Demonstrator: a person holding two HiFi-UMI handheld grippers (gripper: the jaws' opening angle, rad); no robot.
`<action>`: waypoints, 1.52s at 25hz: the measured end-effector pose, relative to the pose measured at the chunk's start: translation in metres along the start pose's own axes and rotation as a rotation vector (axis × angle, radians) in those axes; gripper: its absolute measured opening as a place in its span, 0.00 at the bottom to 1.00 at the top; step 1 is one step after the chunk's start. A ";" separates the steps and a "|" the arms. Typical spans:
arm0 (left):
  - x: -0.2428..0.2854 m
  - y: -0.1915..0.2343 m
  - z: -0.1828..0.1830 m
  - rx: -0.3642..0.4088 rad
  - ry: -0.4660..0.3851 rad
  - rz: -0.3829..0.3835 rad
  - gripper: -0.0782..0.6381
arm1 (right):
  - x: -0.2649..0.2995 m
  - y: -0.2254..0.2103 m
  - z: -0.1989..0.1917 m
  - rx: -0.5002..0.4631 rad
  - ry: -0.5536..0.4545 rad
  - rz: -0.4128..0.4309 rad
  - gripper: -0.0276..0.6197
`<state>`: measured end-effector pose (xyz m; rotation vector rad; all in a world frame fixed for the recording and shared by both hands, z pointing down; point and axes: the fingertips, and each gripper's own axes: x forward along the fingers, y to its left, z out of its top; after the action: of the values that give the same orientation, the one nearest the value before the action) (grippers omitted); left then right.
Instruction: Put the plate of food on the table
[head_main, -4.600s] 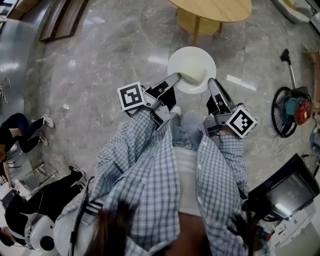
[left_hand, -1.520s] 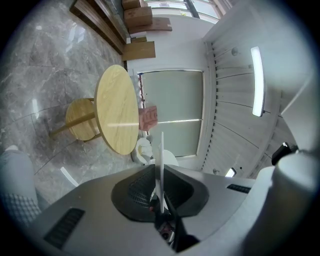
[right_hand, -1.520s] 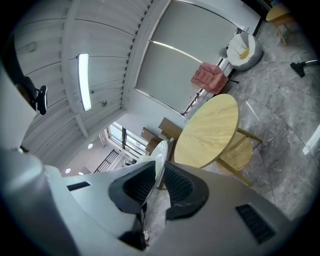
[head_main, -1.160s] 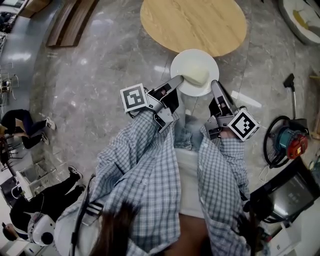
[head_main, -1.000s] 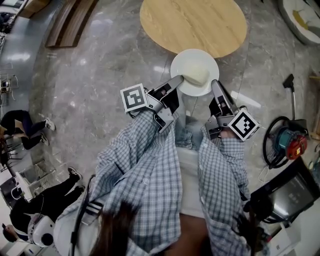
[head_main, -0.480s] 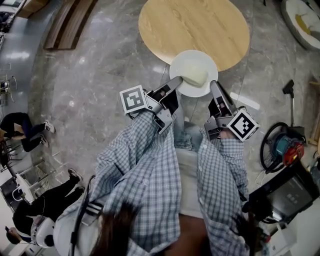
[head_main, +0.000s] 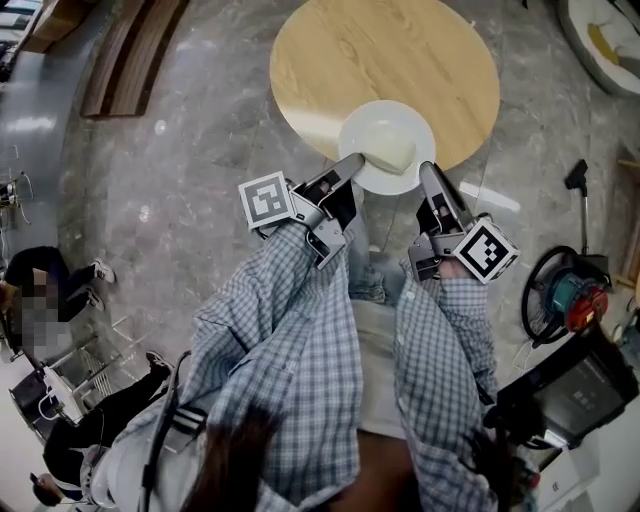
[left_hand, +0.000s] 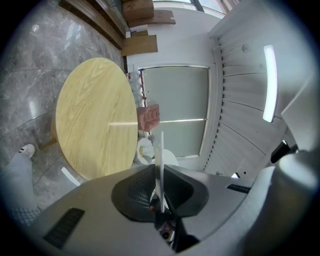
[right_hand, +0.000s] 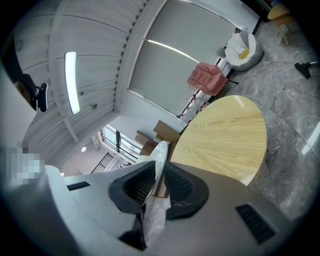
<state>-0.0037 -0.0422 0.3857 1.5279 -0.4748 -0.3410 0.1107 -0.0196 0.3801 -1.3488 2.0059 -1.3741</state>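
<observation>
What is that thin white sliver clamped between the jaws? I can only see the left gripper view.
Observer: From the head view, it's the rim of a round white plate carrying a pale block of food.
Visitor: Does one gripper carry it alone?
Observer: No, the right gripper is clamped on the opposite rim from the left gripper.
Visitor: Is it over the table?
Observer: Partly; from overhead the plate overlaps the round wooden table's near edge.

Ahead of the left claw and right claw, the round wooden tabletop lies bare. The plate fills the gap between them. Well right of the right claw stands perhaps a vacuum cleaner.
</observation>
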 end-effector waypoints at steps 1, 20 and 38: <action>0.002 0.000 0.002 0.002 0.005 -0.002 0.15 | 0.001 -0.001 0.002 -0.002 -0.002 -0.006 0.14; 0.054 0.018 0.104 -0.022 0.052 0.006 0.15 | 0.102 -0.023 0.043 0.008 -0.004 -0.094 0.14; 0.075 0.020 0.101 -0.018 0.082 0.018 0.15 | 0.097 -0.037 0.055 0.034 -0.019 -0.123 0.14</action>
<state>0.0090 -0.1664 0.4100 1.5131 -0.4192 -0.2668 0.1222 -0.1331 0.4068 -1.4859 1.9073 -1.4354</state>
